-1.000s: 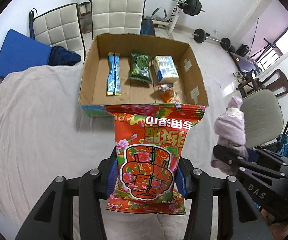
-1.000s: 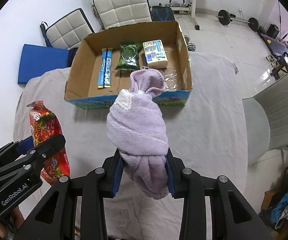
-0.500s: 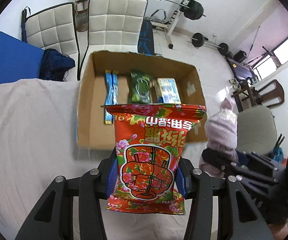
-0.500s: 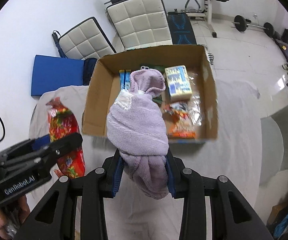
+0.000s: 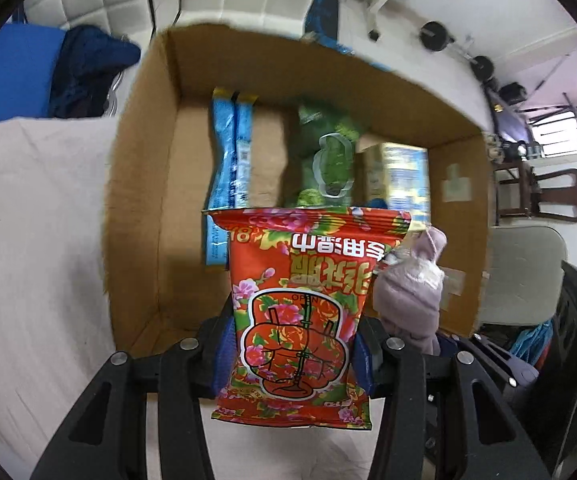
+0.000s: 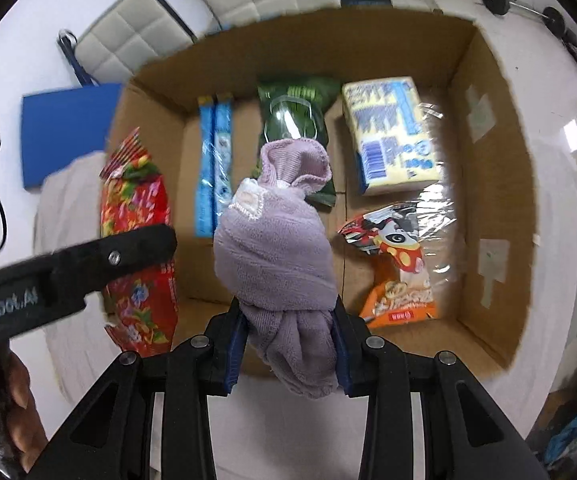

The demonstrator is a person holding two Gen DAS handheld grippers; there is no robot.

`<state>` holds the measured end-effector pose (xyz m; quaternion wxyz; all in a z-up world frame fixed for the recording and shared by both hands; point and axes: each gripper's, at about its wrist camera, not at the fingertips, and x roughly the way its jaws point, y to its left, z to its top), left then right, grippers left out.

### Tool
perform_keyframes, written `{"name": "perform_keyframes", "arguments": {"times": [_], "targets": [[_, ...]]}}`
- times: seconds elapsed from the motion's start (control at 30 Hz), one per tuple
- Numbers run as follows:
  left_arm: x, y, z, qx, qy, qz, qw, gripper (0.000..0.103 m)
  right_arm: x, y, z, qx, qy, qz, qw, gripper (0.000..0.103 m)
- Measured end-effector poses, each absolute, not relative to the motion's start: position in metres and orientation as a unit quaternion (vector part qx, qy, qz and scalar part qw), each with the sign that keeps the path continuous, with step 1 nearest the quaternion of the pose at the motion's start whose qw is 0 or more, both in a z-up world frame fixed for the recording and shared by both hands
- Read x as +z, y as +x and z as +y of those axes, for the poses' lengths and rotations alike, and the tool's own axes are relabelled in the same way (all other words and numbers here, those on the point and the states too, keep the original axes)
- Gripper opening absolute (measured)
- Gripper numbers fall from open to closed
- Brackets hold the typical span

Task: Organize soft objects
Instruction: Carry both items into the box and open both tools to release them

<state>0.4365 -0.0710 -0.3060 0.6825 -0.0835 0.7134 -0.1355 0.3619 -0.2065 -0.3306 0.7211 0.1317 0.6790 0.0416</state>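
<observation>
Both tools are clamped: left tool (image 5: 292,354) grips a red floral snack bag (image 5: 300,304) printed "OPEN"; right tool (image 6: 288,338) grips a lilac towel bundle (image 6: 276,240) mid-frame above the cardboard box (image 6: 492,184).

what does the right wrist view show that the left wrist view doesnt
Only the right wrist view shows the orange snack bag on the box floor and the right gripper shut on the purple towel. Only the left wrist view shows the front of the red snack bag in the left gripper. Both show the cardboard box, the blue packet, the green packet and the yellow pack.
</observation>
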Motion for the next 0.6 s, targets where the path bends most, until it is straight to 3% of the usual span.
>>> {"name": "perform_keyframes", "arguments": {"times": [0.4, 0.57, 0.6], "targets": [[-0.361, 0.437, -0.079, -0.133, -0.072, 0.752, 0.641, 0.045, -0.384, 0.378, -0.195, 0.037, 0.116, 0.701, 0.703, 0.041], [-0.359, 0.433, -0.083, -0.124, -0.036, 0.749, 0.649, 0.045, -0.388, 0.382, -0.192, 0.037, 0.114, 0.706, 0.698, 0.048], [-0.36, 0.432, -0.083, -0.124, -0.034, 0.751, 0.648, 0.045, -0.39, 0.382, -0.192, 0.035, 0.111, 0.707, 0.697, 0.053]]}}
